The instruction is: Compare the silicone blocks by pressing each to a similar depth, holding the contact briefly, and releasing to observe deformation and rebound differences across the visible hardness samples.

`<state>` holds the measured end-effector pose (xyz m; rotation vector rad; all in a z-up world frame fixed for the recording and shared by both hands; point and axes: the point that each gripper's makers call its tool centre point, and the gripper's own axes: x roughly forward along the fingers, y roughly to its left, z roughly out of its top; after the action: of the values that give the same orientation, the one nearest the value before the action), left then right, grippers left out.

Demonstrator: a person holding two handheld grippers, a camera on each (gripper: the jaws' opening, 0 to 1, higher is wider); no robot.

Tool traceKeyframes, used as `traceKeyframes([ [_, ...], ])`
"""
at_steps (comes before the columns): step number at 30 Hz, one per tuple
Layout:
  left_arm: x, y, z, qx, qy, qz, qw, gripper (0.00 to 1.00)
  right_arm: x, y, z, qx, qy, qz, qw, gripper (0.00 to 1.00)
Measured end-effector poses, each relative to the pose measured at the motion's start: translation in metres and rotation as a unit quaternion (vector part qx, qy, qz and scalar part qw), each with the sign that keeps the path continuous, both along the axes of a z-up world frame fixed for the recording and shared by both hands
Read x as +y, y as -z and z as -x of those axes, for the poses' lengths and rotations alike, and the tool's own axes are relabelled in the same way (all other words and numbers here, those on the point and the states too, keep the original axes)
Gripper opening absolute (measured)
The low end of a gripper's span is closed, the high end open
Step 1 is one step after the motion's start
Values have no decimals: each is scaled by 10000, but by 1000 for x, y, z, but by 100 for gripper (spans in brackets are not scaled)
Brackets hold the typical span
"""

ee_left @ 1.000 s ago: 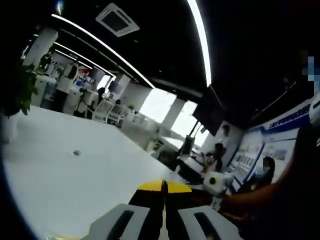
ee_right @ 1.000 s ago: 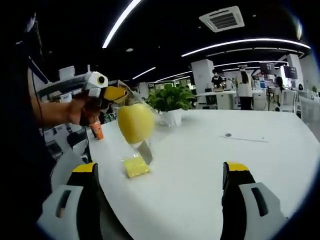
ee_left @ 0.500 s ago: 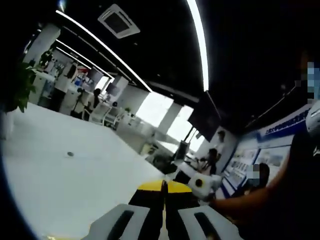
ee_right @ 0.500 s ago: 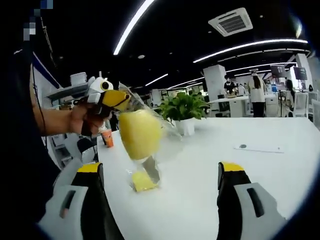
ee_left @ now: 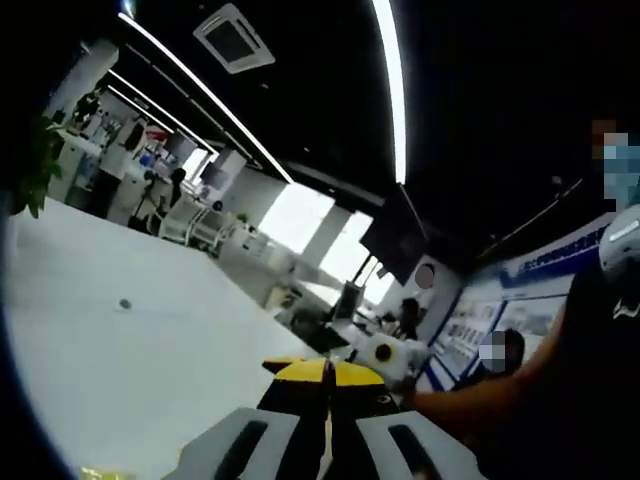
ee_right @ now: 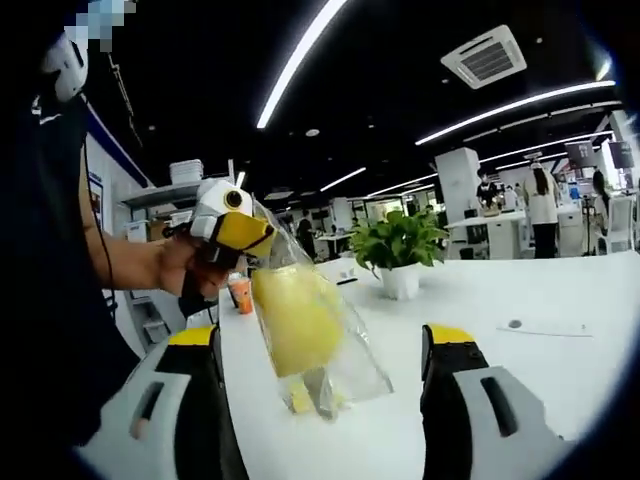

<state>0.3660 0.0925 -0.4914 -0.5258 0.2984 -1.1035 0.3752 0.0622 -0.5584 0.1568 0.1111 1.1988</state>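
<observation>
The wall posters (ee_left: 480,320) carry print too blurred to read.

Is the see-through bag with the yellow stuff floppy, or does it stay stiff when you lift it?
Probably floppy: the clear bag hangs creased from the left gripper pinching its top. The yellow piece inside sags low, so it likely swings. The thin, shiny film could be slippery.
</observation>
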Motion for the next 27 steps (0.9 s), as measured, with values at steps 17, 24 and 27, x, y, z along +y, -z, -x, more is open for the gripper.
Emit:
traceKeyframes([
  [17,-2,-5,5,192,115,238,9995,0,9,-6,16,121,-427,-166,9989,43],
  [24,-5,-7,10,199,176,288,9992,0,13,-9,20,43,-537,-187,9984,32],
  [27,-4,-7,10,197,160,288,9993,0,15,-9,22,41,-585,-183,9981,30],
])
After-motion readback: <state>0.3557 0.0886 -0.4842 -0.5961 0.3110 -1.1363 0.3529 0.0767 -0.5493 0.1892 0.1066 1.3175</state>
